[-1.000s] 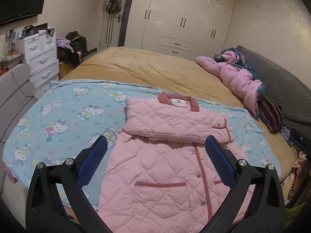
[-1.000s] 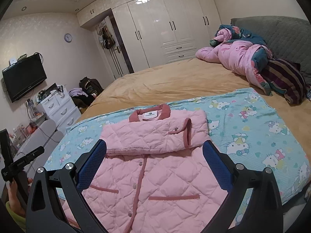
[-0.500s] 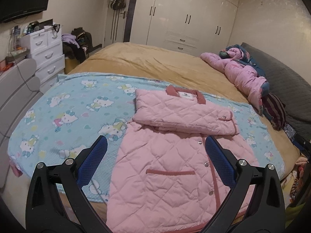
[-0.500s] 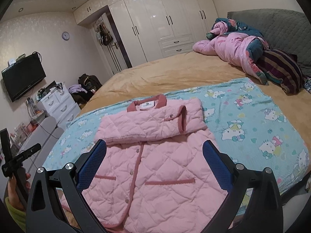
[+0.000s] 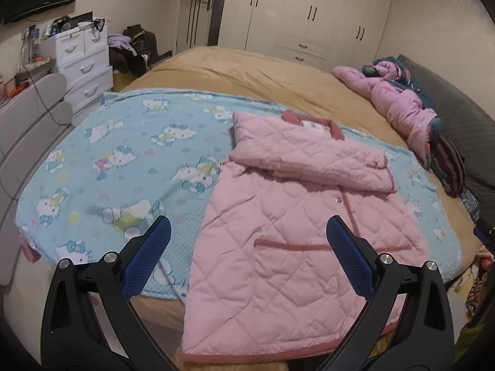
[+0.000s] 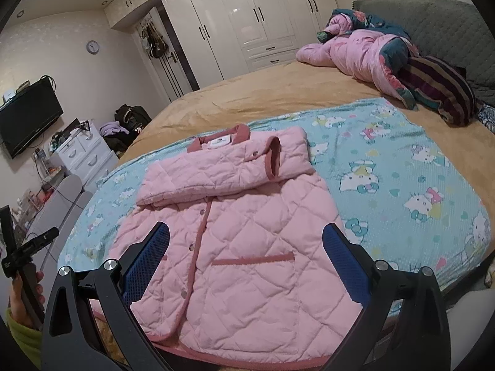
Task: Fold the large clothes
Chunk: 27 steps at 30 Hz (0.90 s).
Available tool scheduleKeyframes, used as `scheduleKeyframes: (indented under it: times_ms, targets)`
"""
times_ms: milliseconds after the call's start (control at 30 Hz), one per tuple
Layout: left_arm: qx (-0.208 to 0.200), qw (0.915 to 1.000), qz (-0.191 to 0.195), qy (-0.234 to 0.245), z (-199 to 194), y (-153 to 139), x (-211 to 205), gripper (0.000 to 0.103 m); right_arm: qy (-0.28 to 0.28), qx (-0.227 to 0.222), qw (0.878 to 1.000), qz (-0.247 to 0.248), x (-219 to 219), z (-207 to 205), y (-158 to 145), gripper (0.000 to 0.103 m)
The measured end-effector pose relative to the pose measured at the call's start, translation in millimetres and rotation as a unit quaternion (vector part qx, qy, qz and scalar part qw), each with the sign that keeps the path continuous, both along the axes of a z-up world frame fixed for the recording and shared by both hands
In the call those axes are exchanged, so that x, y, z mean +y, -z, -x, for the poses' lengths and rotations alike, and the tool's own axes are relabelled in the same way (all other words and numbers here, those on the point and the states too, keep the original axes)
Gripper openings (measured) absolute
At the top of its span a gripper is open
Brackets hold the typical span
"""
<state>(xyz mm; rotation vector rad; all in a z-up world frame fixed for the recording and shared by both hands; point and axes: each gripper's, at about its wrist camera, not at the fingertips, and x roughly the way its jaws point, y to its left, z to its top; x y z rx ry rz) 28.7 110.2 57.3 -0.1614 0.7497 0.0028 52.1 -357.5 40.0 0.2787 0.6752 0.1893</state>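
A pink quilted jacket (image 5: pixel 294 235) (image 6: pixel 244 247) lies face up on a light blue cartoon-cat blanket (image 5: pixel 117 160) (image 6: pixel 396 167) on the bed. Both sleeves are folded across its chest below the dark pink collar (image 6: pixel 218 140). Its hem hangs over the bed's near edge. My left gripper (image 5: pixel 249 232) hovers open above the jacket's lower left part, holding nothing. My right gripper (image 6: pixel 246 238) is open too, above the jacket's lower half, with nothing between its blue pads.
A tan bedspread (image 5: pixel 247 74) covers the bed. Bundled pink and dark bedding (image 6: pixel 386 52) lies by the grey headboard (image 6: pixel 433 15). White drawers (image 5: pixel 83 61) and a TV (image 6: pixel 27 117) stand at the left. A hand (image 6: pixel 18 296) holds the other gripper's handle at lower left.
Both grippers have pulled back toward the foot of the bed and risen, so more of the jacket's hem and the bed edge shows. Both stay open. The jacket has not moved.
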Motion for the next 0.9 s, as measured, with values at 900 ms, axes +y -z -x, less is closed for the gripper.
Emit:
scheduleKeyframes:
  times_ms: [900]
  targets:
    - [0.138,0.9901,0.020,-0.014,20,110,37,0.094,0.003,0.059,0.998,0.011,-28,22,58,0.099]
